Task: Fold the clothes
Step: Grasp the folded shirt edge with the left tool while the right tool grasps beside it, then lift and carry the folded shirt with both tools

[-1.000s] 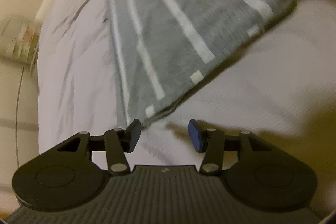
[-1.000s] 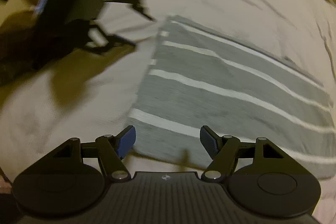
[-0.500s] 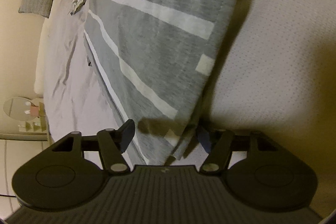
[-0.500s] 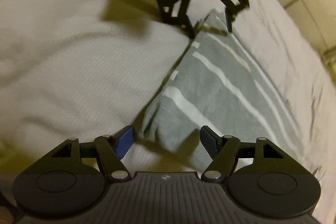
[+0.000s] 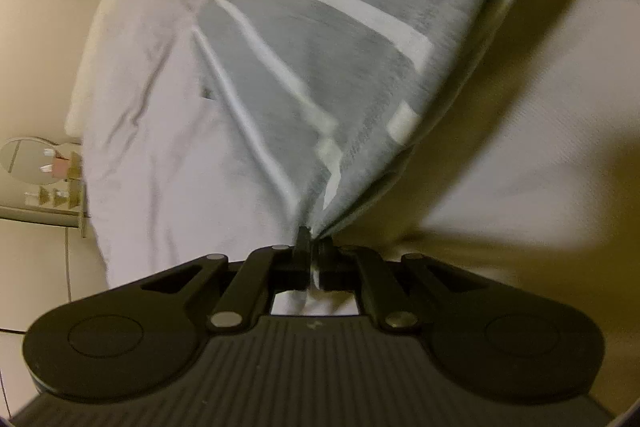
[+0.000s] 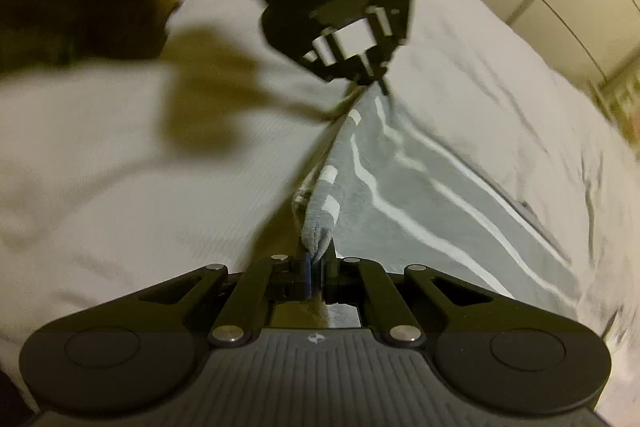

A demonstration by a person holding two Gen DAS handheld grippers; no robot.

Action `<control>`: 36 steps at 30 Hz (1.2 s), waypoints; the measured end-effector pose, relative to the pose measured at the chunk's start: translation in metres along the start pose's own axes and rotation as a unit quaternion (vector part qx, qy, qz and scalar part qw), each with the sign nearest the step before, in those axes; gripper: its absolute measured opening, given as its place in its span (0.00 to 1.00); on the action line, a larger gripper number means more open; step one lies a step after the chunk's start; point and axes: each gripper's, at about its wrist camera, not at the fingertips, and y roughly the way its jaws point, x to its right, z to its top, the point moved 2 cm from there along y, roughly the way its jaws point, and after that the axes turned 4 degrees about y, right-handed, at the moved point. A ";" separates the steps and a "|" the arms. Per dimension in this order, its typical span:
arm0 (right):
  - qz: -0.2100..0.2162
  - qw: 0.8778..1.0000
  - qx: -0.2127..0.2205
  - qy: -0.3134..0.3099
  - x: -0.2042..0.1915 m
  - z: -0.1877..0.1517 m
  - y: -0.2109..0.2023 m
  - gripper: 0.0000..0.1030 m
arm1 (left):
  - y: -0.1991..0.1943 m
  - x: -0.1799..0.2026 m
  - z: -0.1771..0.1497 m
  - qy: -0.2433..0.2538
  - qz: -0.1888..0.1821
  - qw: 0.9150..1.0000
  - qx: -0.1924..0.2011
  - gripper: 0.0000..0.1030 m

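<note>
Fingers [image 5: 303,247] of both grippers pinch striped garment [image 5: 340,47] corners.

both jaws now clamped on striped garment [image 5: 340,39] corners, edge lifted

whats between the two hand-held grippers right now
In the right wrist view, the striped grey garment's edge runs between the right hand-held gripper and left hand-held gripper.

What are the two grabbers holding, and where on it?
Both hold the grey striped cloth: the left gripper pinches one corner, the right gripper pinches another on the same edge.
</note>
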 end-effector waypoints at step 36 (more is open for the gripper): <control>0.062 0.832 -0.021 0.551 0.404 -0.222 0.012 0.03 | 0.241 -0.243 0.237 0.030 -0.123 0.992 0.018 0.02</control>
